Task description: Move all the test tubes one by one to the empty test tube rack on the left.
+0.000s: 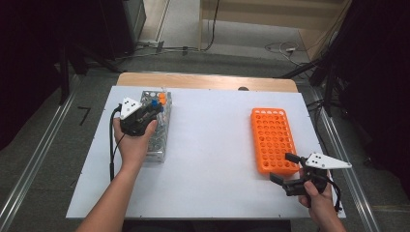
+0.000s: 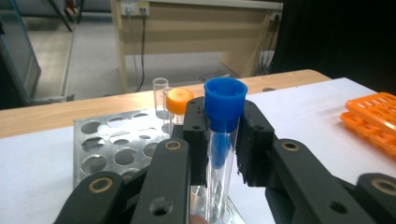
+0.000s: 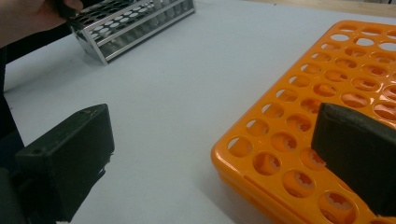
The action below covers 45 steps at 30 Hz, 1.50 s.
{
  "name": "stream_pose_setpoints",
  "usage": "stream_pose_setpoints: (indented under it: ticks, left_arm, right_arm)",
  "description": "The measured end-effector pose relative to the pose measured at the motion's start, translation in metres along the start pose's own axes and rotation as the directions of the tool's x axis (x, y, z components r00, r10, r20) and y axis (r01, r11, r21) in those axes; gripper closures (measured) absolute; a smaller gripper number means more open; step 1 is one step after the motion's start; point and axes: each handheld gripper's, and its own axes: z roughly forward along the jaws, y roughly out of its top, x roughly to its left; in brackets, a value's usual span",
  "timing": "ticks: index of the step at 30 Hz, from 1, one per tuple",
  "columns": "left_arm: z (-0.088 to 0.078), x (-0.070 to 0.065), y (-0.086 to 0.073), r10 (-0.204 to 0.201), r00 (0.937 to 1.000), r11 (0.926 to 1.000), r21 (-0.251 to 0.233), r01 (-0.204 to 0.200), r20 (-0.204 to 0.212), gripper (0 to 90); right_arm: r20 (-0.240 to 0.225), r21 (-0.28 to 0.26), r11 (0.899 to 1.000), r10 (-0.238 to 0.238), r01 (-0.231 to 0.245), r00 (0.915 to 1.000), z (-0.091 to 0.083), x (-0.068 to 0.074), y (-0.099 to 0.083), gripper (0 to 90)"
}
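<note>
At the left side of the white bench (image 1: 212,159), the left gripper (image 2: 223,140) is clenched on a clear, cylindrical plastic tube (image 2: 217,172) just below its blue flared cap (image 2: 225,100); the matte black pads press both sides. The tube stands upright over the perforated metal rack (image 2: 112,149), a shiny frame with round holes. Behind it in the rack stand an orange-capped tube (image 2: 180,101) and an uncapped clear tube (image 2: 160,95). At the right, the right gripper (image 1: 286,169) is released, with its jaws spread wide and nothing between them, at the near corner of the orange plastic rack (image 1: 273,137), a flat rectangular grid of round holes.
</note>
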Motion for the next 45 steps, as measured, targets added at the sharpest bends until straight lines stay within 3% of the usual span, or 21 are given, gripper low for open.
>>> stream_pose_setpoints:
  ticks: [5,9,17,21,30,45]
  left_arm:
    - [-0.001,-0.001,0.000,-0.008,1.0000,0.9998,0.019,0.008,0.002,63.4]
    - [-0.004,-0.002,0.002,-0.032,0.9995,0.9991,0.029,0.032,-0.004,48.6]
    - [-0.016,-0.006,0.004,-0.045,0.9970,0.9987,0.027,0.044,0.063,20.1]
    - [-0.023,-0.009,0.004,-0.043,0.9930,0.9988,0.028,0.040,0.110,10.5]
    - [-0.041,-0.020,0.004,-0.022,0.9842,0.9994,0.028,0.017,0.175,0.4]
    - [-0.074,-0.036,-0.004,0.020,0.9668,0.9997,0.009,-0.023,0.255,0.0]
  right_arm:
    - [0.004,-0.001,1.000,0.002,-0.002,1.0000,0.000,-0.001,0.000,0.0]
    - [0.005,-0.005,1.000,0.003,-0.003,1.0000,0.000,-0.002,0.000,0.0]
    - [0.015,-0.006,1.000,0.009,-0.009,0.9999,-0.001,-0.004,-0.001,0.0]
    - [0.014,-0.009,1.000,0.006,-0.006,0.9999,-0.001,-0.004,0.000,0.0]
    - [0.020,-0.010,1.000,0.006,-0.006,0.9998,-0.002,-0.005,0.000,0.0]
    - [0.031,-0.013,1.000,0.009,-0.008,0.9995,-0.004,-0.009,-0.001,0.0]
